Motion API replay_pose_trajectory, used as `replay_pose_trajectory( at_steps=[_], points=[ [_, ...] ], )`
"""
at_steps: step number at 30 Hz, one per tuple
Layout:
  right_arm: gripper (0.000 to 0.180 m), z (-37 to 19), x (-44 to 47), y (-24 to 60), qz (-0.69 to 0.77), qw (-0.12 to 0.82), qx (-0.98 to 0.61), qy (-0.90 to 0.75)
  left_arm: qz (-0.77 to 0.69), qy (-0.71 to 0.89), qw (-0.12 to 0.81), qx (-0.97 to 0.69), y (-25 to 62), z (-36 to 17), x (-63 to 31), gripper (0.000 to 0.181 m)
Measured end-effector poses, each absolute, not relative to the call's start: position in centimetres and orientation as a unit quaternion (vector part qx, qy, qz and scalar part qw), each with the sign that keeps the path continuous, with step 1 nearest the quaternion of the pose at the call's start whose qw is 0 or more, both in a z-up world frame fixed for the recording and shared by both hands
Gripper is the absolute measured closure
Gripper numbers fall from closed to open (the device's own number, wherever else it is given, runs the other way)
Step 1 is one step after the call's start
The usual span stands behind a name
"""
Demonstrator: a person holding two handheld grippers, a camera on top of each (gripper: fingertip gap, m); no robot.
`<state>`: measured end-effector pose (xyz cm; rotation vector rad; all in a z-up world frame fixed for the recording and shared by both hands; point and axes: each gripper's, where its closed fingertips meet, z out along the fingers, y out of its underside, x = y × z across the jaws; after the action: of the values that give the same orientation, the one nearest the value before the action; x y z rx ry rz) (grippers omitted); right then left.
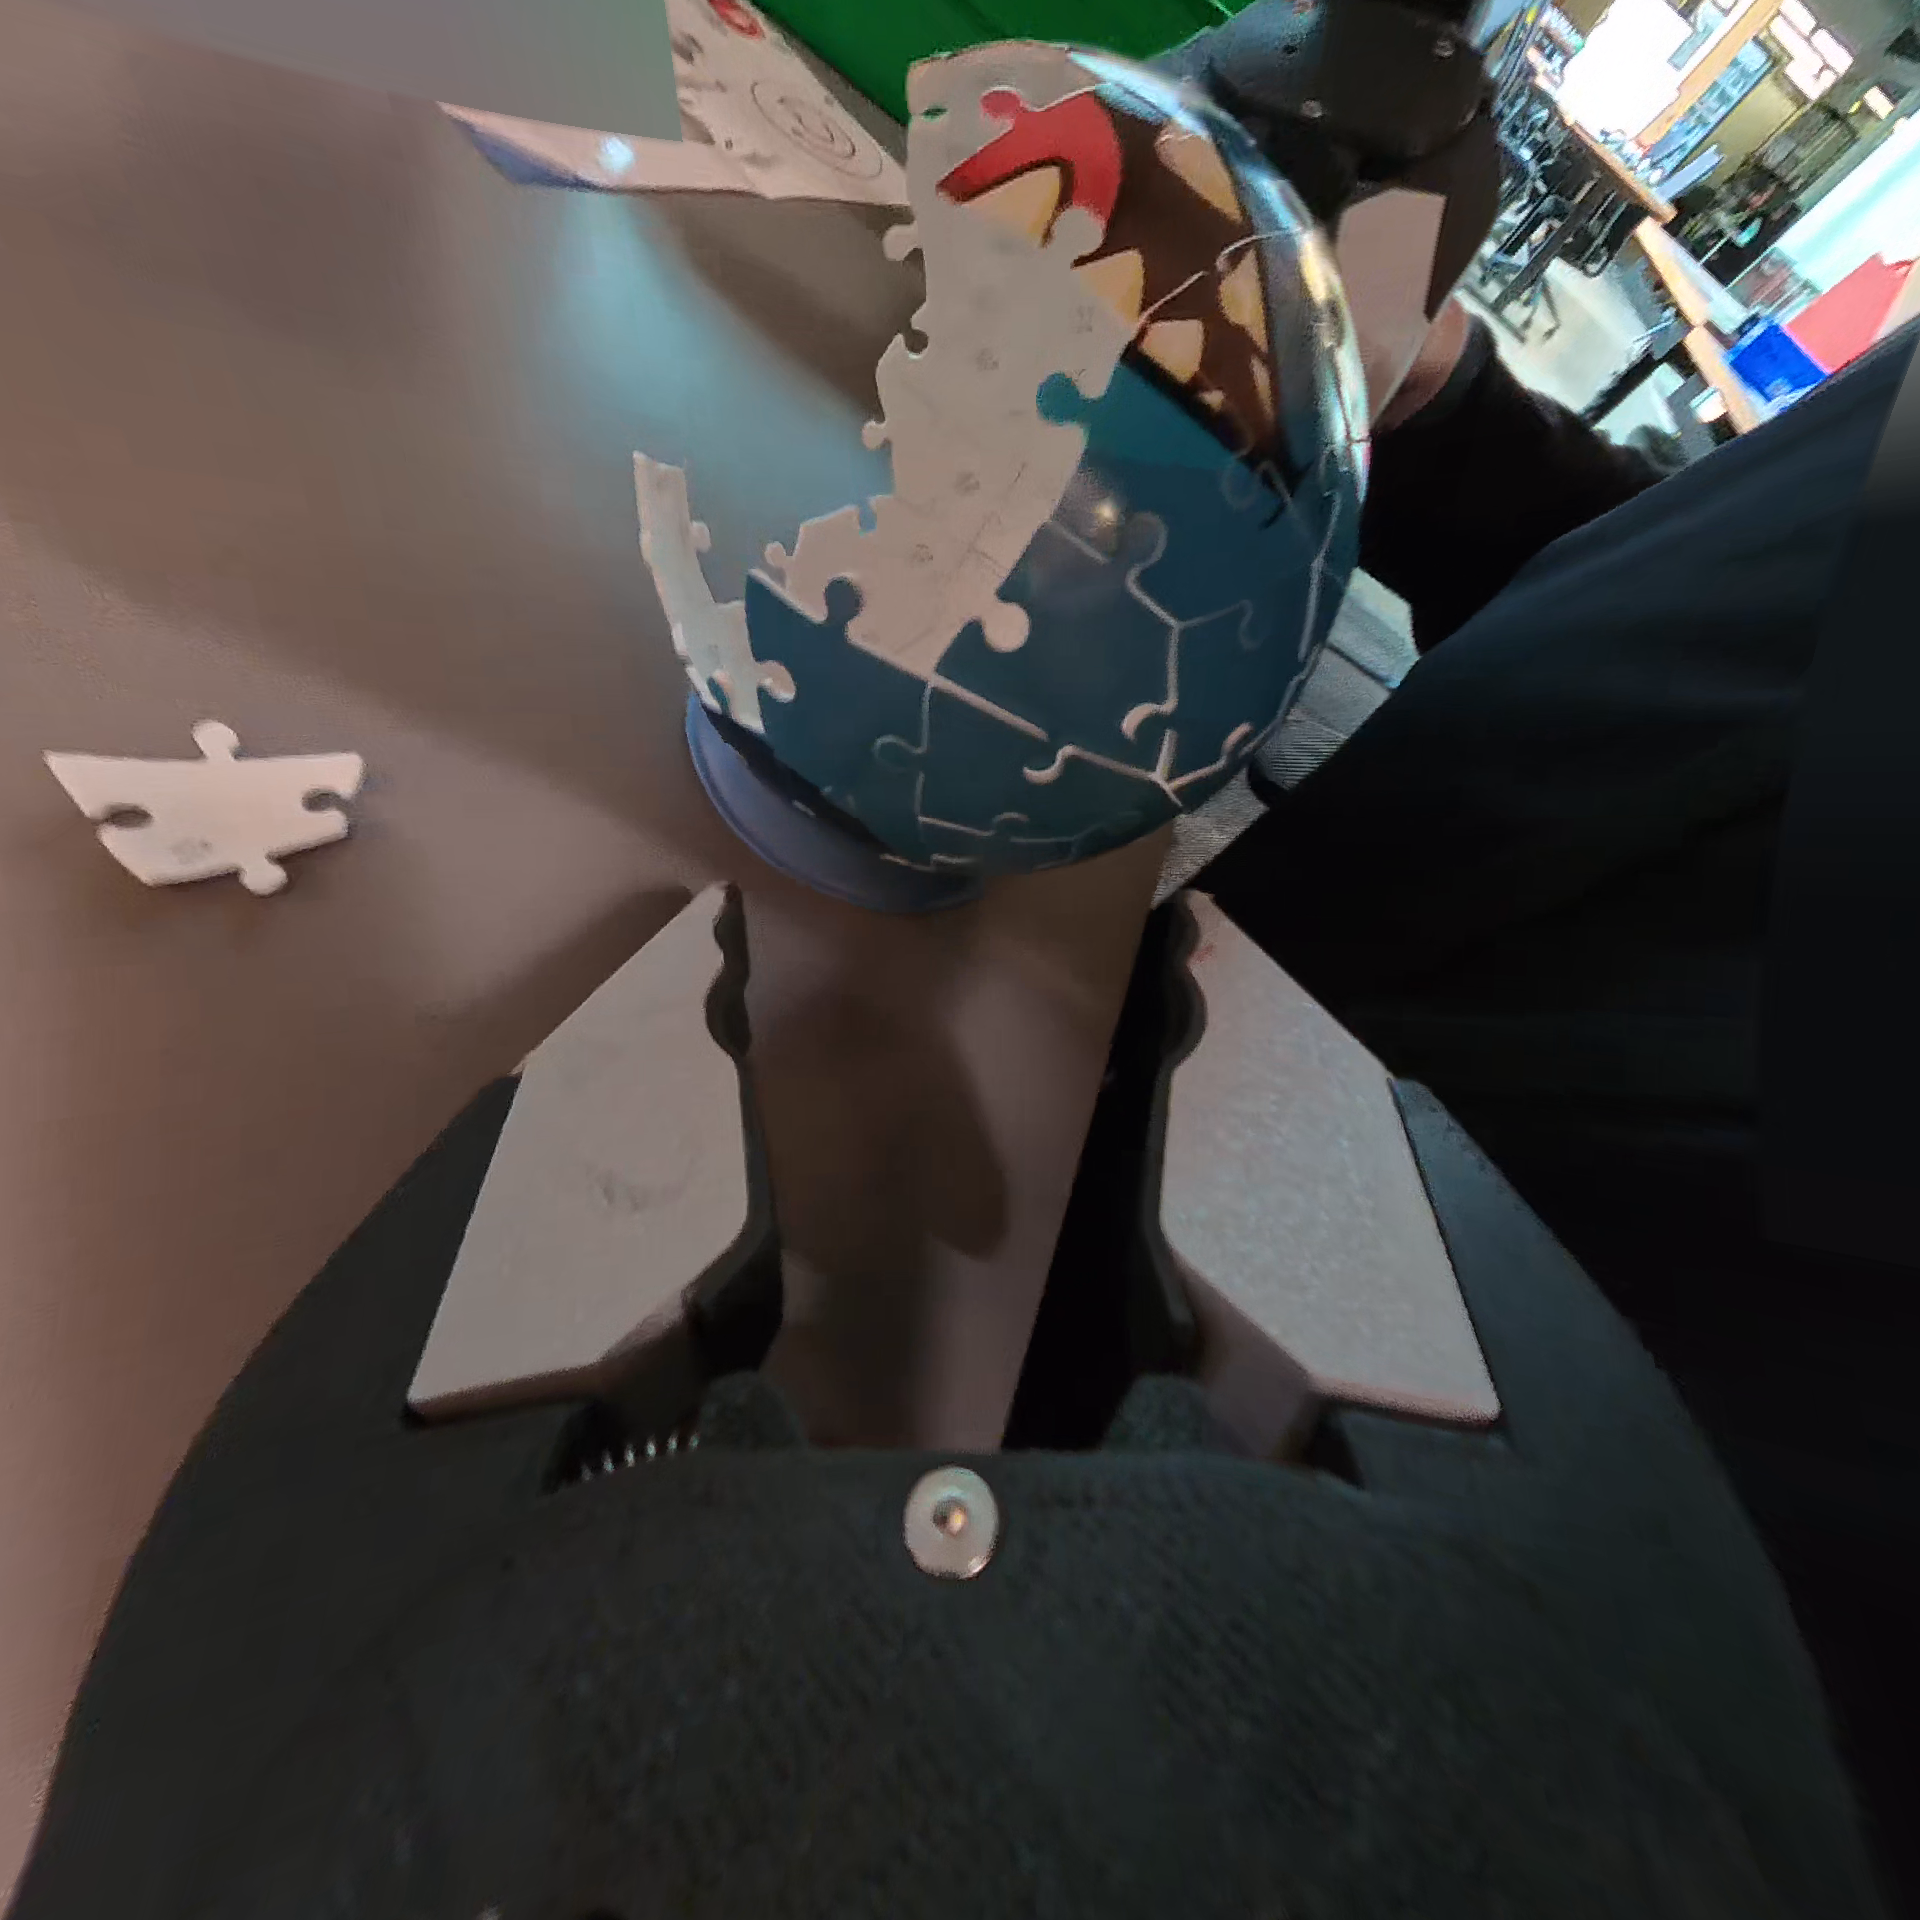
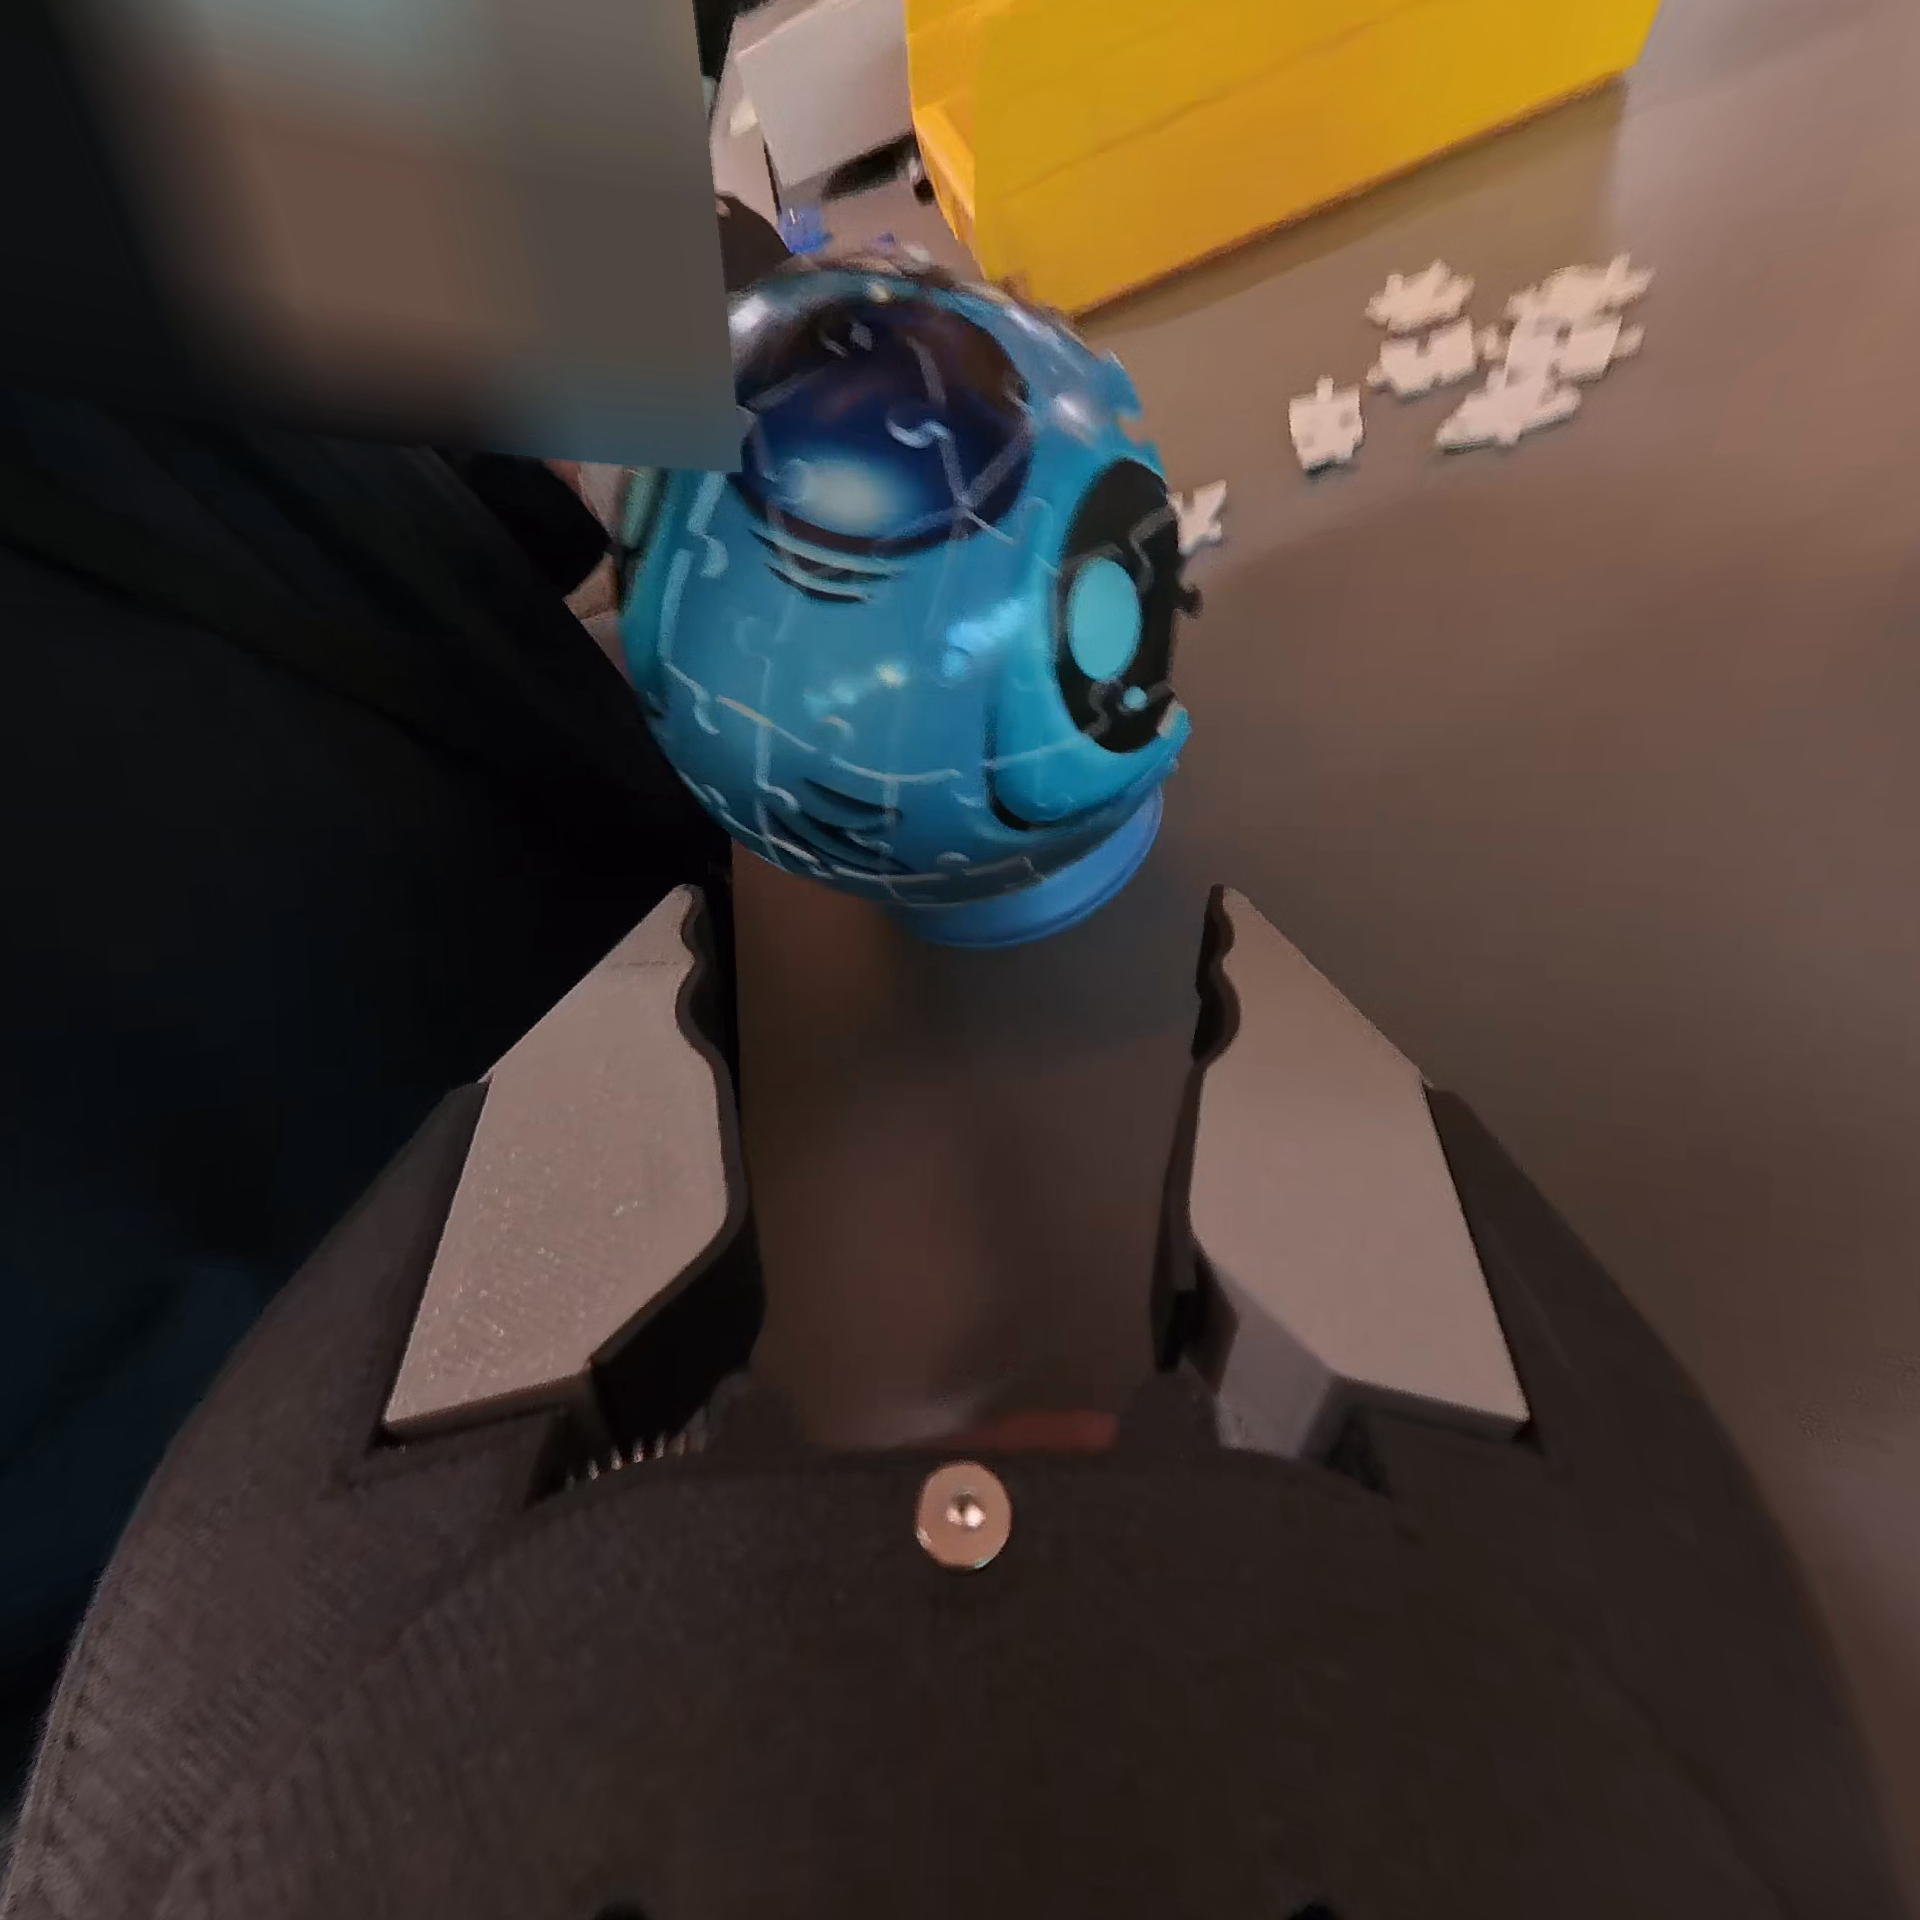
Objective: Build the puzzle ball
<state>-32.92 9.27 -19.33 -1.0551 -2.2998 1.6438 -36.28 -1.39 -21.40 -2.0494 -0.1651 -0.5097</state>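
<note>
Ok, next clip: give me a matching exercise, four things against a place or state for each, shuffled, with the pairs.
Things:
1. puzzle ball
2. loose white piece
3. yellow box
4. left gripper

Places or states:
A. lying flat and alone on the table, off to the left in the left wrist view
B. open, holding nothing
C. sitting on a blue ring stand, part of its shell missing
D. at the far end of the table in the right wrist view, beyond a heap of white pieces

Pairs: 1-C, 2-A, 3-D, 4-B
</note>
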Motion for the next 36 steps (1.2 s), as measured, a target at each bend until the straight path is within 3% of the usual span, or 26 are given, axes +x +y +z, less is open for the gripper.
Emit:
replay_pose_trajectory(
  at_steps=[9,15,24,36],
  points=[
    [0.081,-18.2,-33.2,8.1,0.505,0.211,-0.300,-0.781,-0.076,0.056,0.489,-0.867,-1.3,-21.8,-37.7,0.096],
    [0.075,-18.1,-33.6,7.3,0.472,0.261,-0.249,-0.805,-0.028,0.088,0.493,-0.865,-1.0,-21.9,-37.9,0.096],
    [0.076,-18.5,-34.1,6.6,0.463,0.285,-0.231,-0.807,-0.020,0.079,0.437,-0.896,0.0,-23.8,-37.5,0.096],
    [0.079,-19.5,-34.8,6.5,0.461,0.267,-0.249,-0.809,-0.084,0.034,0.460,-0.883,0.8,-22.9,-36.4,0.110]
  ],
)
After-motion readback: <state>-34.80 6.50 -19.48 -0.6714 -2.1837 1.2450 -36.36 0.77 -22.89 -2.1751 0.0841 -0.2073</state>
